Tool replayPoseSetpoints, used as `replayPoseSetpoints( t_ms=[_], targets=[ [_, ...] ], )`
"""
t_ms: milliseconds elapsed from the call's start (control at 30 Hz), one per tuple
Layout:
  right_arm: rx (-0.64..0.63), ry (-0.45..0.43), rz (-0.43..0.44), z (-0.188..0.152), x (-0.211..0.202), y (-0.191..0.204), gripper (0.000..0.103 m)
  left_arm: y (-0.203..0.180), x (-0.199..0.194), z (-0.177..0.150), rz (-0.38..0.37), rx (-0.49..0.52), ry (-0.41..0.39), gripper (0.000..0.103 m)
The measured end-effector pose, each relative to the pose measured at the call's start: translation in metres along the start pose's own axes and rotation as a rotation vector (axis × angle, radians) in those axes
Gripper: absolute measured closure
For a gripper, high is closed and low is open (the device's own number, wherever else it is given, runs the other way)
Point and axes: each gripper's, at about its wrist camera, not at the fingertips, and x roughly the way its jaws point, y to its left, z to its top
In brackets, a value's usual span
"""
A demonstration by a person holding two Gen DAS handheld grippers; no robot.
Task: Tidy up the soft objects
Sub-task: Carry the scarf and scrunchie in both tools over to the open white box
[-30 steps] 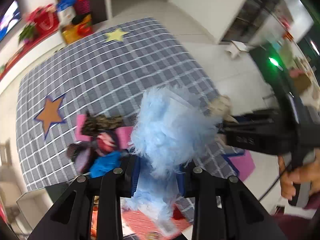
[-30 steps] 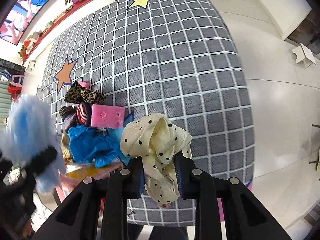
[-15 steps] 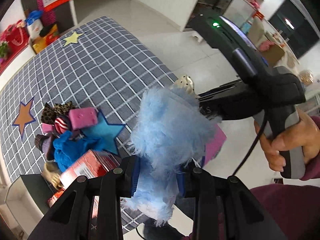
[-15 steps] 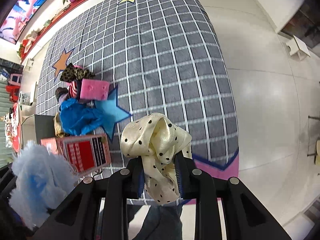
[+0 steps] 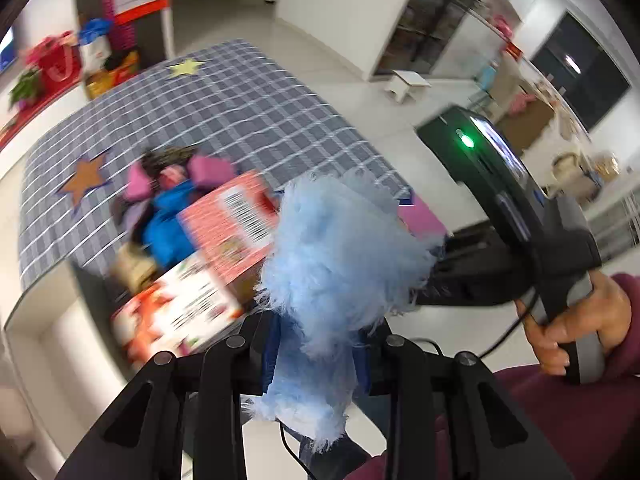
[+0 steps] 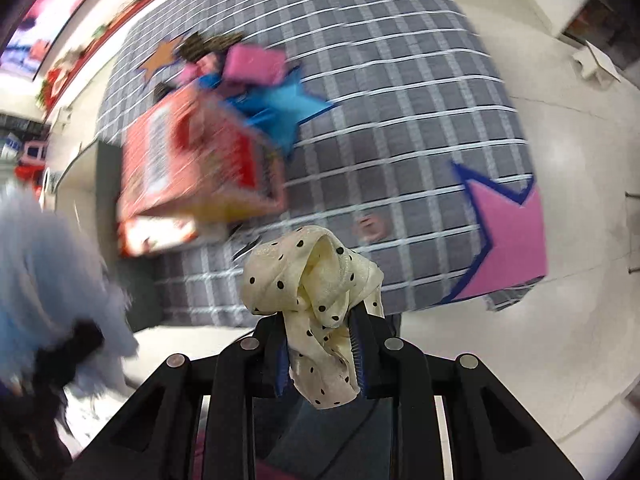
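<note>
My left gripper (image 5: 318, 356) is shut on a fluffy light-blue soft piece (image 5: 344, 248) that bulges above its pads. My right gripper (image 6: 320, 350) is shut on a cream scrunchie with black dots (image 6: 312, 280). Both are held in the air above the near edge of a grey checked rug (image 6: 400, 80). On the rug lies a pile of soft things (image 5: 168, 196): pink, blue and leopard-print pieces. A red-and-white carton (image 5: 224, 232) stands next to the pile, blurred. In the right wrist view the blue fluffy piece (image 6: 44, 256) shows at the left edge.
The right gripper's black body and a hand (image 5: 568, 320) fill the right of the left wrist view. A pink star (image 6: 508, 240) and an orange star (image 5: 86, 176) mark the rug. A white stool (image 5: 408, 84) stands on the tiled floor beyond. Shelves with red items line the far left.
Both grippers have pulled back from the pile toward the rug's near edge, still holding their pieces. The carton has come into view and now looks larger and nearer.
</note>
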Motion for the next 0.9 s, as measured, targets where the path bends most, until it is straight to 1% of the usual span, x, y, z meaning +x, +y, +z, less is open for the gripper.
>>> replayPoseSetpoints(
  t_ms=[200, 400, 500, 633, 800, 900],
  targets=[
    [-0.114, -0.009, 0.025, -0.016, 0.003, 0.057, 0.077, 0.054, -0.028, -0.038, 0.085, -0.137, -0.024, 0.069],
    [-0.207, -0.047, 0.032, -0.012, -0.005, 0.100, 0.077, 0.097, -0.054, -0.070, 0.158, -0.272, -0.063, 0.069],
    [-0.269, -0.058, 0.030, -0.008, -0.009, 0.123, 0.077, 0.111, -0.062, -0.081, 0.183, -0.329, -0.086, 0.069],
    [-0.352, -0.054, 0.024, -0.004, -0.011, 0.157, 0.077, 0.133, -0.072, -0.105, 0.212, -0.414, -0.115, 0.069],
    [-0.446, -0.051, 0.023, -0.004, -0.009, 0.194, 0.077, 0.152, -0.073, -0.126, 0.249, -0.508, -0.118, 0.069],
    [-0.484, -0.043, 0.030, -0.005, -0.006, 0.212, 0.077, 0.164, -0.074, -0.139, 0.257, -0.555, -0.121, 0.069]
  ],
)
